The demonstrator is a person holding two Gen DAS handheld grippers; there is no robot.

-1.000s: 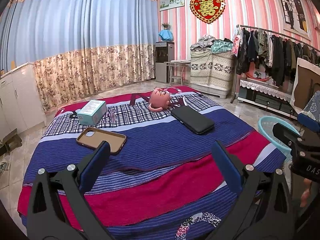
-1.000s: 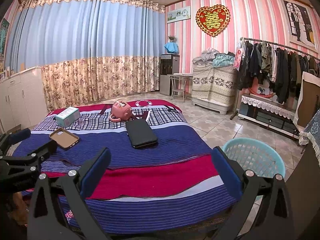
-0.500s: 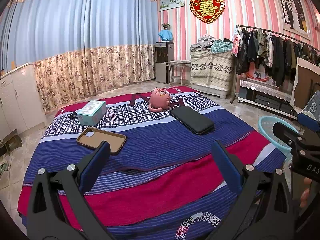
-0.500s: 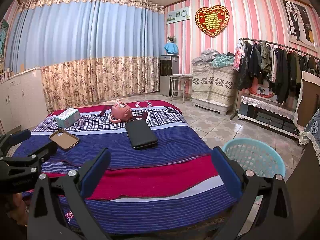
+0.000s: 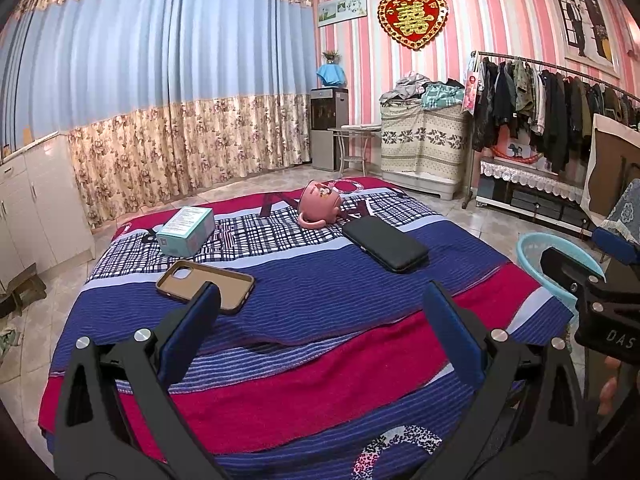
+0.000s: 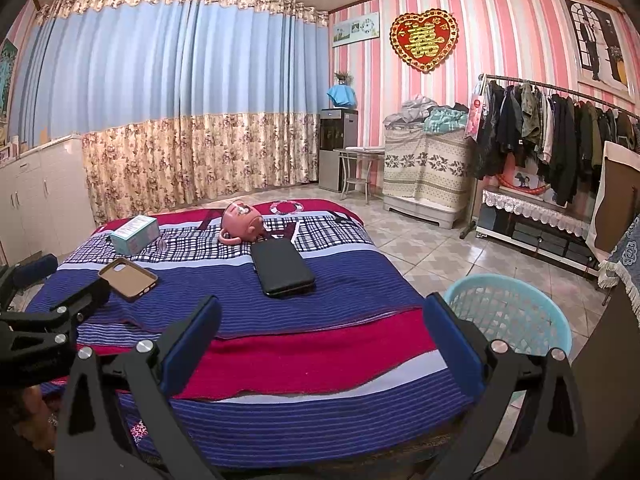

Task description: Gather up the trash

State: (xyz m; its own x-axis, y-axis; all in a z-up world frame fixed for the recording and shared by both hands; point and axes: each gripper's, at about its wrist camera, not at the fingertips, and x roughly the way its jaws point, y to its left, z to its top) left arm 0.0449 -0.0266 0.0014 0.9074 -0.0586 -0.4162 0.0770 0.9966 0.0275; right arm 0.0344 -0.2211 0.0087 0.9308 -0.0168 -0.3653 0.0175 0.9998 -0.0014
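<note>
While both claws gape, a rounded pink mug [image 5: 319,205] lies sideways.

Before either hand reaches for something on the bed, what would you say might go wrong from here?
1. The pink mug lies on its side on soft bedding; a nudge could roll it away.
2. The brown phone case lies flat, so the open left tongs may snag the blanket instead.
3. The basket stands on the floor beside the bed; a careless drop might miss it.
</note>
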